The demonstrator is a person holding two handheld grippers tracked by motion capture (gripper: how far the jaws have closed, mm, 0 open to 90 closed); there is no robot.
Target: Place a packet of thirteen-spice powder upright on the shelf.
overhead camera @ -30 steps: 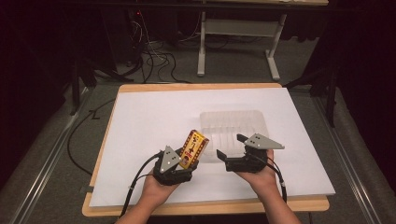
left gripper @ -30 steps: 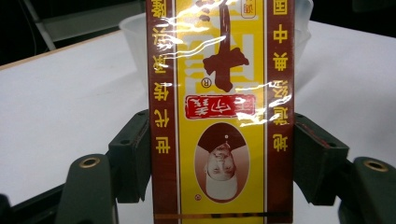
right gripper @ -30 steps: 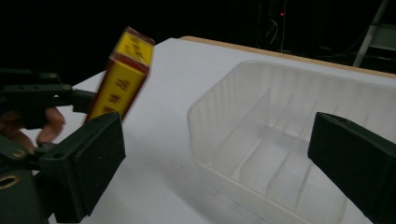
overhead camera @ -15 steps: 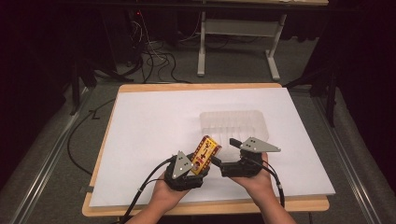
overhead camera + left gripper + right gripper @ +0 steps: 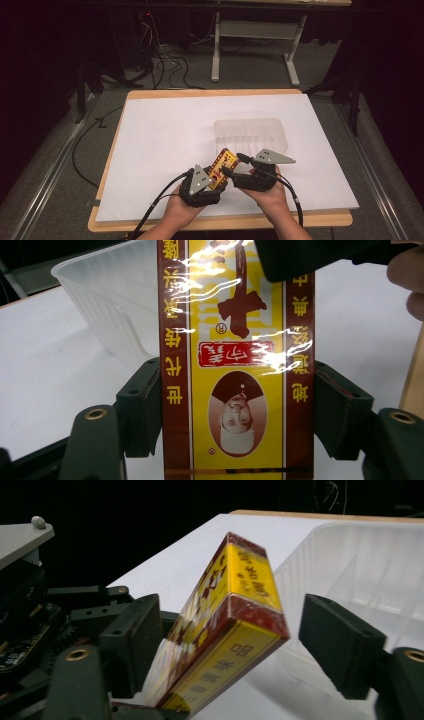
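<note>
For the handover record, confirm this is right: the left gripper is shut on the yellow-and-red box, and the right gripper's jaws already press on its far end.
Not quite. The left gripper is shut on the yellow-and-red box, but the right gripper has just been closing and does not press on it yet: the right gripper view shows a gap between the box and one jaw.

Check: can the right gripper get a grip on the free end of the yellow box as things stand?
Probably yes. The yellow box, clamped in the left gripper, already sits between the right gripper jaws, which have just been closing; gaps remain on both sides, nothing in between.
</note>
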